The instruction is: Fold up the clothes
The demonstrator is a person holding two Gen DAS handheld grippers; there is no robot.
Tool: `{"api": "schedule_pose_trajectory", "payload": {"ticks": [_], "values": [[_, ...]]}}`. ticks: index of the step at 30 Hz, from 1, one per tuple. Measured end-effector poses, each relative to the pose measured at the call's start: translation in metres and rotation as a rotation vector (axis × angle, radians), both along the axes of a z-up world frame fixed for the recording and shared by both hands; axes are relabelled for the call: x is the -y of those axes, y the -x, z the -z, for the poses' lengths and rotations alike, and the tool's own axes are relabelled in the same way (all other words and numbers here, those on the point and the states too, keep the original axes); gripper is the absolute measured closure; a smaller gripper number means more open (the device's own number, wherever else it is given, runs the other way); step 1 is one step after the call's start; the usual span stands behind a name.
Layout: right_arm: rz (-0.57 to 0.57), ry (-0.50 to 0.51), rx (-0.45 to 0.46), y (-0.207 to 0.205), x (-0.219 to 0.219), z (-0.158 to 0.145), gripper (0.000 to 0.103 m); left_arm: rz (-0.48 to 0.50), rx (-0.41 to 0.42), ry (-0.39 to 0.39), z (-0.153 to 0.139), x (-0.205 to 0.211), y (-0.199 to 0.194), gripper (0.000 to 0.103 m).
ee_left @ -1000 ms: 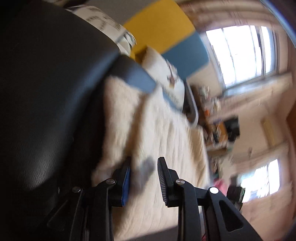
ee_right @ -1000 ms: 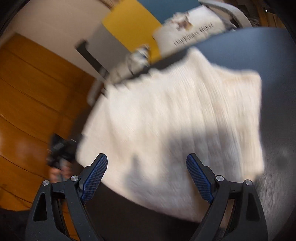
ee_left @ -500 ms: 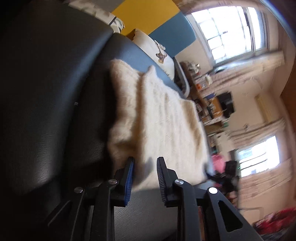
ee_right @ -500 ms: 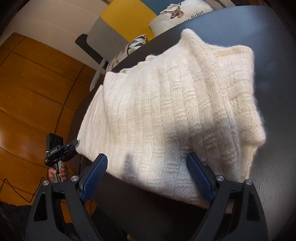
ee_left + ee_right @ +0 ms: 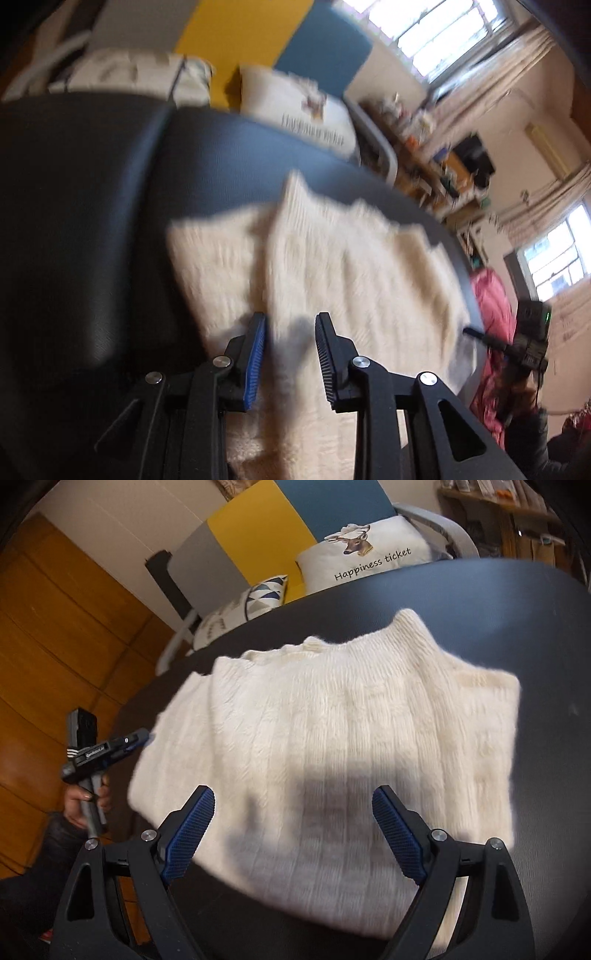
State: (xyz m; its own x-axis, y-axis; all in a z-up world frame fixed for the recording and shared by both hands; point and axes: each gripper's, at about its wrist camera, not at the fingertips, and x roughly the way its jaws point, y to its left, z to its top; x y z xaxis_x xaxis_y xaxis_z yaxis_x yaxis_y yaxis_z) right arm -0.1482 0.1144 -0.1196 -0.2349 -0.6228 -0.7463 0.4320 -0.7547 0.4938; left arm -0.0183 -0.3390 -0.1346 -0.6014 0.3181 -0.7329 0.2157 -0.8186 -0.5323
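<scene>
Cream ribbed-knit sweater point(image 5: 332, 746), folded into a broad soft rectangle, lies flat on the dark matte tabletop point(image 5: 546, 635), collar pointing away. Right gripper point(image 5: 293, 830) hovers over its near edge, jaws wide, empty. Left gripper point(image 5: 290, 354), jaws narrow, just opening, grips nothing. Beyond: a white deer-print cushion point(image 5: 373, 552).

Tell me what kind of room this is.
Most likely a lived-in home room: printed throw pillows, one a deer cushion, lean against colored panels, a cluttered shelf stands by curtained windows, and a cream knit sweater lies on a dark padded surface.
</scene>
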Motion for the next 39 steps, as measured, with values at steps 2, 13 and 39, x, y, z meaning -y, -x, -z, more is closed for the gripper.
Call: {"api": "schedule_pose_trajectory", "payload": {"ticks": [2,13,39], "values": [[-0.015,-0.043,0.024,-0.001,-0.006,0.014,0.013,0.029,0.002,0.008,0.008,-0.006,-0.009,0.077],[-0.165,-0.054,-0.049,-0.035,-0.007,0.009,0.002,-0.024,-0.046,-0.109,0.004,-0.004,-0.091,0.075],[-0.097,-0.4,-0.165,0.067,0.002,-0.001,0.094,-0.053,-0.127,0.18,-0.013,-0.016,-0.018,0.097]]}}
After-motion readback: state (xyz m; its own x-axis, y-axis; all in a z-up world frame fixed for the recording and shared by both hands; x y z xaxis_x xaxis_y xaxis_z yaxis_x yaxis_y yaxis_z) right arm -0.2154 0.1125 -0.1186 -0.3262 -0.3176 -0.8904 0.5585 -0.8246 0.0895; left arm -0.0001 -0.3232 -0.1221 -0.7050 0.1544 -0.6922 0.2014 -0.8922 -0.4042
